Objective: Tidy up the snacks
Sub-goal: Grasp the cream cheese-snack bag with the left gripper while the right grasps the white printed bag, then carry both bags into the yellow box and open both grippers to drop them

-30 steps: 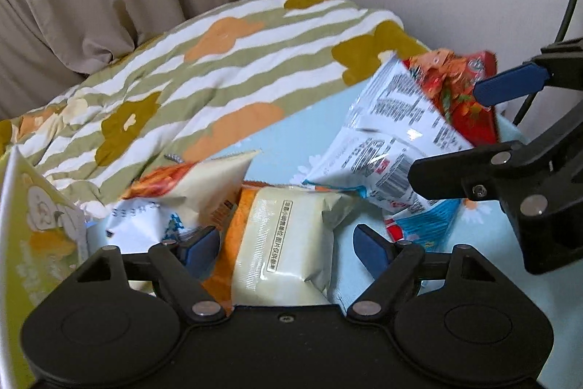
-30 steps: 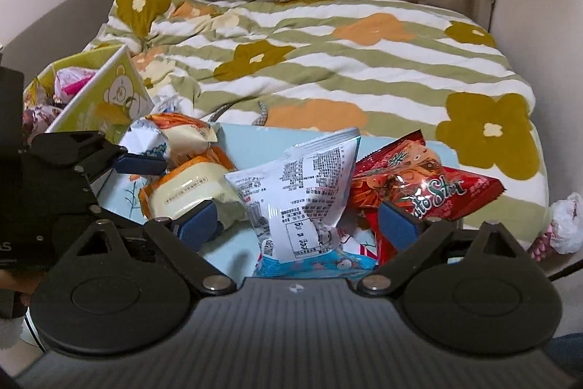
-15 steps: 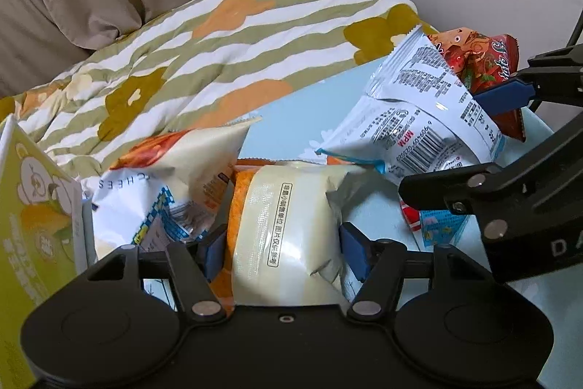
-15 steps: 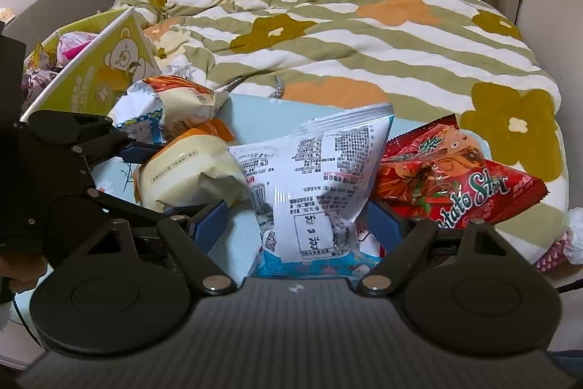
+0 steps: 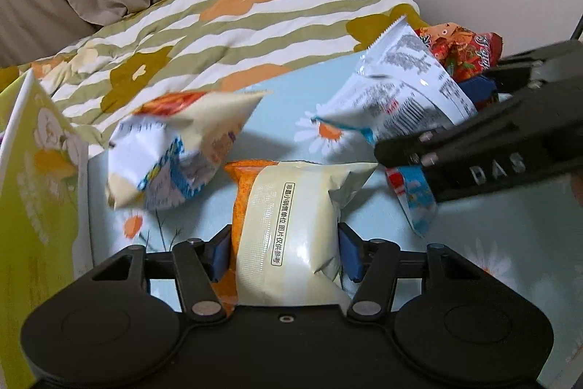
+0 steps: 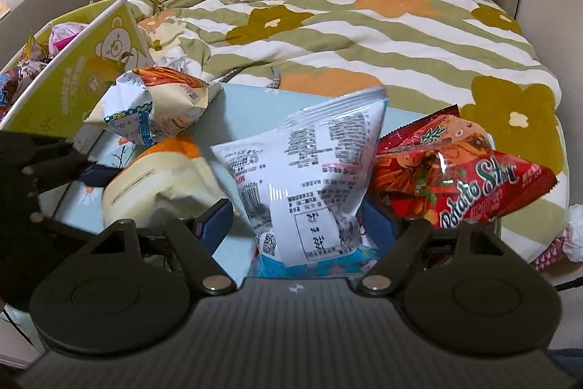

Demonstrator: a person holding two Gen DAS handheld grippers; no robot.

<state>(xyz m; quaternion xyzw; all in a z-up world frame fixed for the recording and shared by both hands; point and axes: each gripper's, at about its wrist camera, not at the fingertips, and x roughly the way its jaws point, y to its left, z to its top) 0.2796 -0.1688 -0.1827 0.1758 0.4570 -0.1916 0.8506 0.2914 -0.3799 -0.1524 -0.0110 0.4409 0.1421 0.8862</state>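
Snacks, four crinkly foil packets, on a pale blue daisy-print table (image 5: 284, 104). Cream-and-orange pillow packet (image 5: 291, 236), near edge: my left gripper (image 5: 286, 256) has just been closing and now clamps it, ready to lift. White-and-blue printed bag (image 6: 313, 185), right side: my right gripper (image 6: 298, 225), also closing, brackets it; pads not yet pressing. Yellow-green bear-print box (image 6: 73, 86), left edge: likely destination.

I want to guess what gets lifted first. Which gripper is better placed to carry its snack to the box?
Left gripper: jaws have just been closing and pinch the cream packet; the yellow box stands on its side.
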